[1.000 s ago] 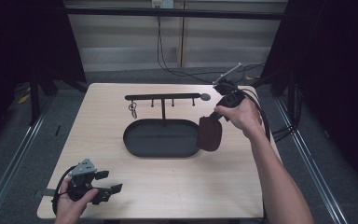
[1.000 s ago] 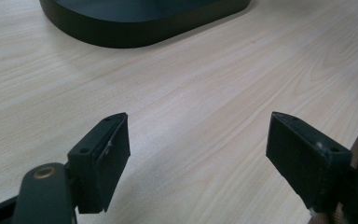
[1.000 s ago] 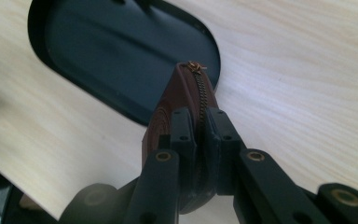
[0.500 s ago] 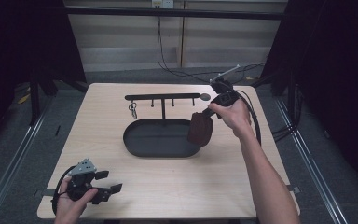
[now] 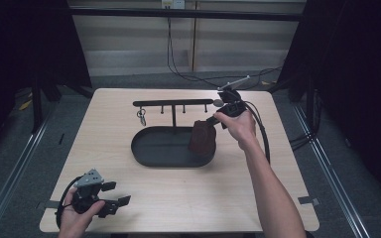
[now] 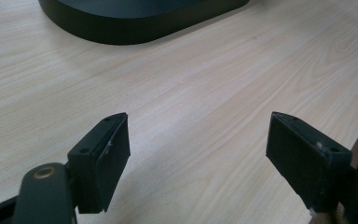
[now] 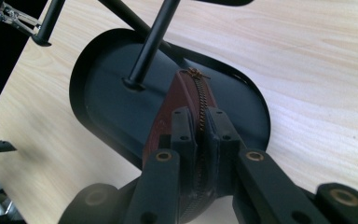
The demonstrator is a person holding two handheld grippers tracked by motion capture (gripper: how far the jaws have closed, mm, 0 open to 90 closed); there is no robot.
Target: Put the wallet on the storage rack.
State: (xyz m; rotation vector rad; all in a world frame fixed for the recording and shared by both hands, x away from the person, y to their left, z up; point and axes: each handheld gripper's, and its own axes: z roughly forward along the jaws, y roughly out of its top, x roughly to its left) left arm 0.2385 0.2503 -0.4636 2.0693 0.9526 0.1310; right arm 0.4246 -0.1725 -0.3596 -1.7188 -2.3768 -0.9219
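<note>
Pouch (image 5: 202, 139) of reddish-brown leather hangs in the right gripper (image 5: 213, 121), whose fingers (image 7: 182, 135) pinch it tight along the zipped edge. It sits over the right end of the black tray (image 5: 151, 153), its lower edge at or just above the tray floor; from the high view I cannot tell whether it touches. In the right gripper view the fingers hide most of the pouch, leaving the zipper (image 7: 198, 91) and a strip of one side. The stand's post (image 7: 150, 42) rises from the tray just beside the pouch, and its top is cut off by the frame. On the stand's rail (image 5: 172, 103) a small metal thing, perhaps a key ring (image 5: 141, 117), hangs near the left end, too small to make out.

The left gripper (image 5: 110, 196) rests low at the near left corner of the surface (image 5: 278, 163), well apart from the tray, its fingers (image 6: 100, 161) spread wide with nothing between them. Its view cuts off most of the tray.
</note>
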